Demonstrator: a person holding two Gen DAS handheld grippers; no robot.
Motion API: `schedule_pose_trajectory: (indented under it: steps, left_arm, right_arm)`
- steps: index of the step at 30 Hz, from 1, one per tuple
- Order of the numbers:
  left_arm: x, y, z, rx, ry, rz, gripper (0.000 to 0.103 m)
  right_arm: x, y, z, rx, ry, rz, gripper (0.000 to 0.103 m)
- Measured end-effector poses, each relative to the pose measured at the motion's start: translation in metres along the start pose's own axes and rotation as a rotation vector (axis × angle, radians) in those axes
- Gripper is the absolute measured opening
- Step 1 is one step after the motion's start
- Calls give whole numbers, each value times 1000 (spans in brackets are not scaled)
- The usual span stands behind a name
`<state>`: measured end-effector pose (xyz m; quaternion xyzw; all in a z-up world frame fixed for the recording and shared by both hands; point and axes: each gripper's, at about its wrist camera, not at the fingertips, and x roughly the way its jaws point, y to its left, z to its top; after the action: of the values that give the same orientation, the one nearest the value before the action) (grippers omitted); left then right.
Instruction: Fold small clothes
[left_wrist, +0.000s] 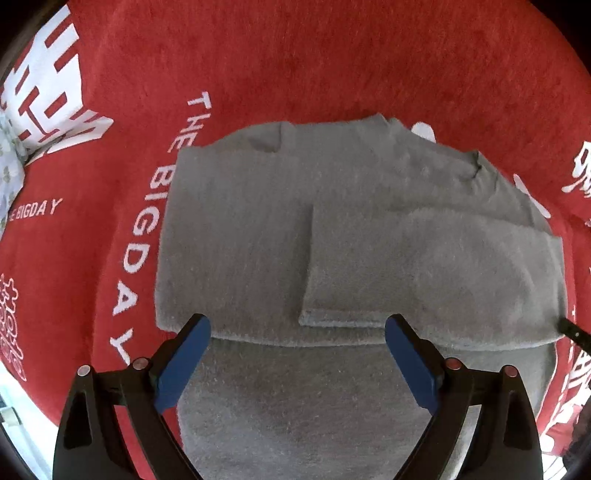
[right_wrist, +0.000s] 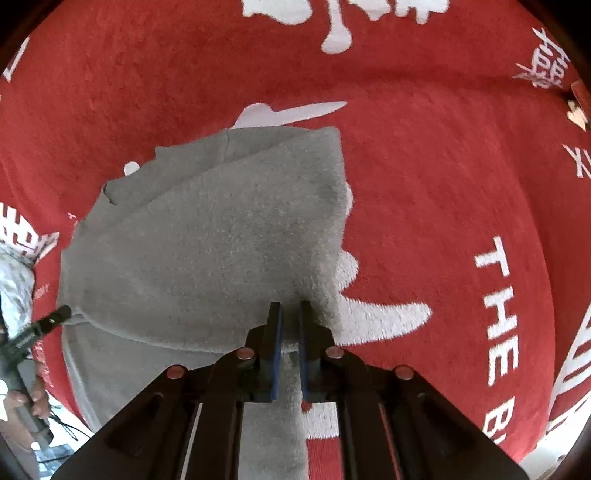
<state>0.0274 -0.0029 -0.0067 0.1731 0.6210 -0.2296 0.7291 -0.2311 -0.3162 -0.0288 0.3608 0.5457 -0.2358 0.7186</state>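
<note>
Lying folded on red blanket (left_wrist: 332, 55): grey garment (left_wrist: 258, 229).
Spreading wide, empty: left gripper (left_wrist: 297, 332); pinching garment edge: right gripper (right_wrist: 290, 314).

A grey garment (left_wrist: 332, 229) is showing a soft, matt, fleecy knit filling the middle of the frame. Under it a red carpet (left_wrist: 295, 55) is looking plush and fuzzy, its white lettering woven in. The left hand-held gripper (left_wrist: 297, 354) is showing matt black plastic arms, smooth blue pads and shiny copper-coloured rivets at lower centre.
</note>
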Motion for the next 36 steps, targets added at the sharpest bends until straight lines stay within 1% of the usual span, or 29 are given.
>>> schedule_pose_trajectory:
  steps: [1,5,8,10,11,13,16,18,23,25,29,30,31,36]
  left_arm:
    - [-1,-1,-2,2,3,4,95]
    - [-5,-8,-6,22,13,-5,95]
    - [-10,-14,-10,26,19,-9,95]
    - [-14,-17,-12,29,21,-9,95]
    - [-16,-20,-13,31,24,-12,95]
    - [-18,-23,-16,33,31,-14,95]
    - [-20,-28,-21,40,37,-9,95]
    - [-22,-30,-23,39,41,-6,95]
    - [-25,-36,-31,28,52,0,95]
    - [-26,-39,-35,24,57,3,95]
    - [-28,-45,-45,18,64,8,95]
    - [-28,-46,-47,16,66,10,95]
    - [-28,-48,-50,14,66,13,95]
    - [-27,-51,-65,-2,82,9,95]
  right_arm:
    - [-3,0,-1,5,1,6,12]
    - [-14,3,-7,8,11,26,16]
    - [-20,6,-11,13,25,35,25]
    - [-24,8,-15,18,32,42,35]
    - [-25,9,-17,21,35,44,37]
    - [-27,11,-21,28,42,56,45]
    - [-29,14,-25,26,55,71,46]
    - [-28,15,-27,25,69,77,53]
    - [-27,19,-33,15,98,107,54]
    - [-26,19,-36,12,112,117,61]
    - [-23,21,-42,-5,139,143,63]
    - [-22,21,-43,-7,148,150,68]
    - [-21,20,-45,-7,157,159,71]
    - [-14,17,-57,-6,197,186,71]
